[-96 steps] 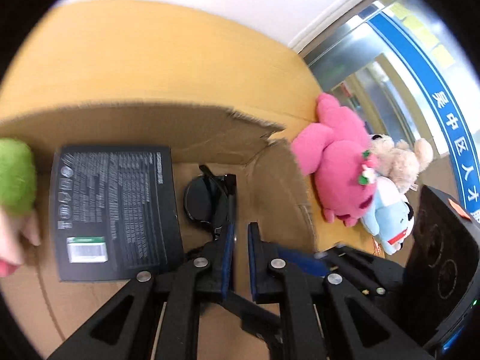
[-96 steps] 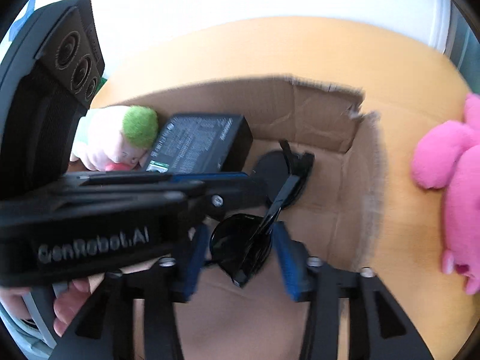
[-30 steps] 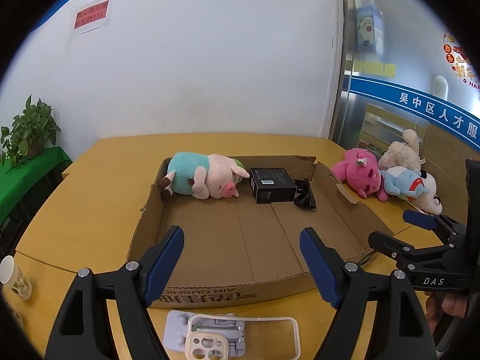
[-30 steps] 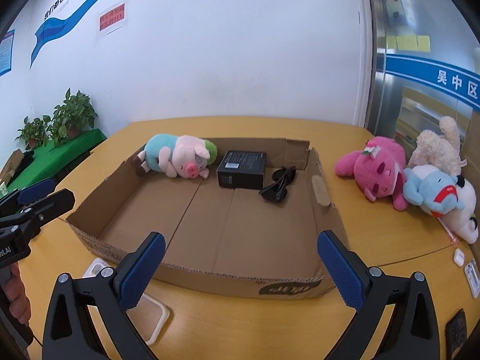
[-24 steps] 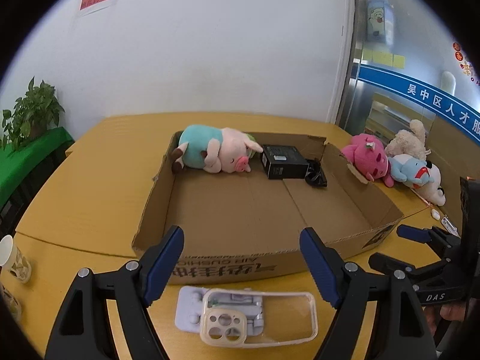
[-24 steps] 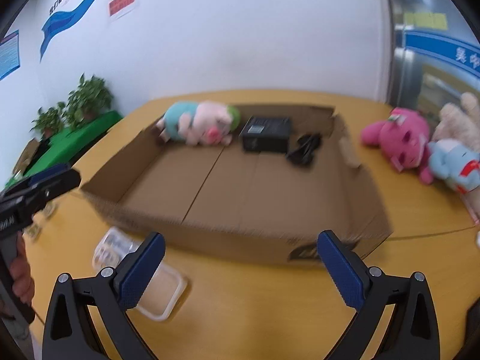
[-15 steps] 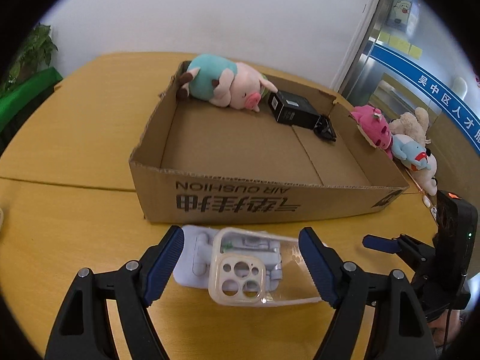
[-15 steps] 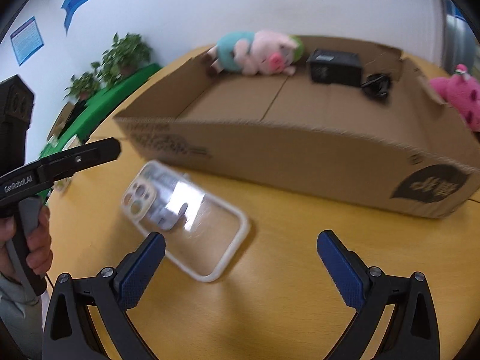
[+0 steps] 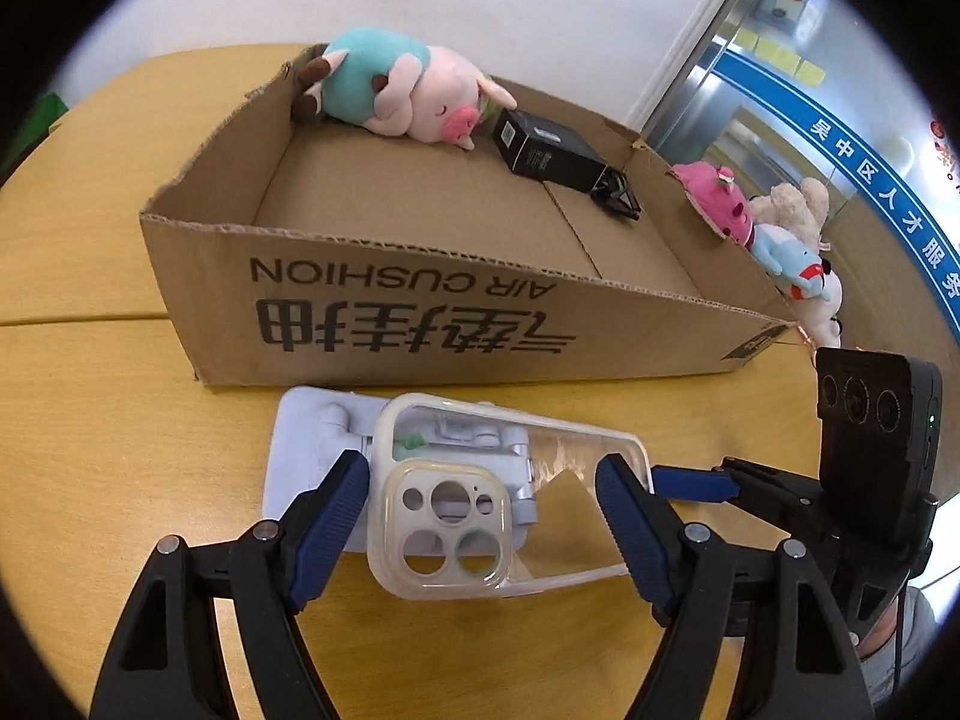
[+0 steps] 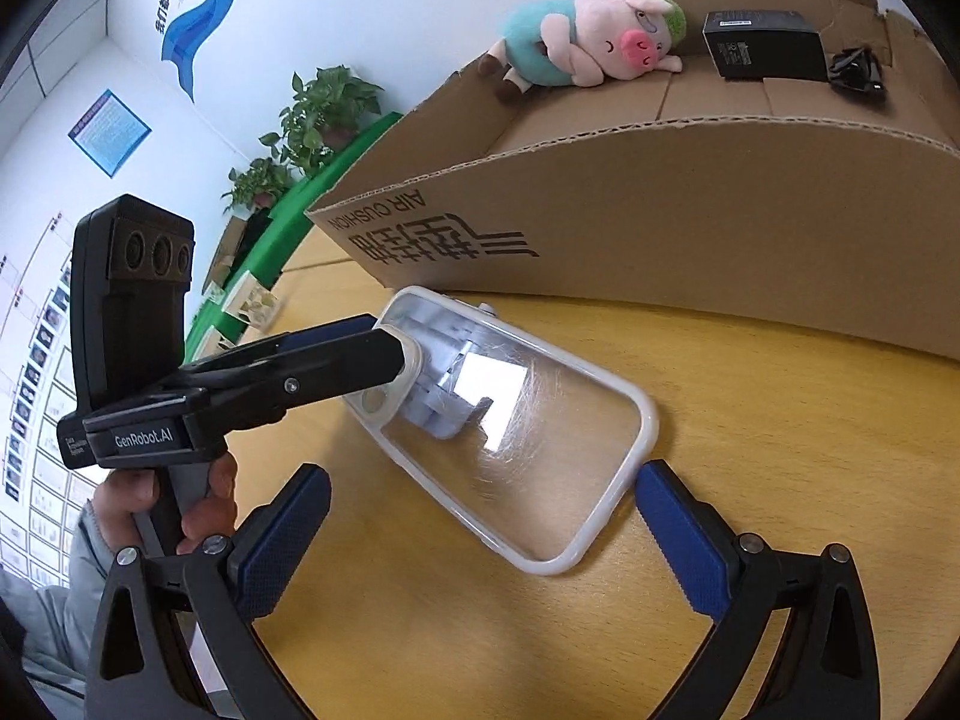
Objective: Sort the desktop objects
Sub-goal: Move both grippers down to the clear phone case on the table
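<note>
Jaws of both grippers gape around one phone case.

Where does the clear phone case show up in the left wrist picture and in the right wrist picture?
Left wrist: clear phone case lies at lower centre, between the open left tongs.
Right wrist: case sits mid-frame, ahead of the open right tongs.
Shared landmark: cardboard box just behind it.

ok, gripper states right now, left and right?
Left gripper: open, fingers on either side of the camera end of the clear phone case, not clamped.
Right gripper: open, straddling the case's other end, holding nothing.
</note>
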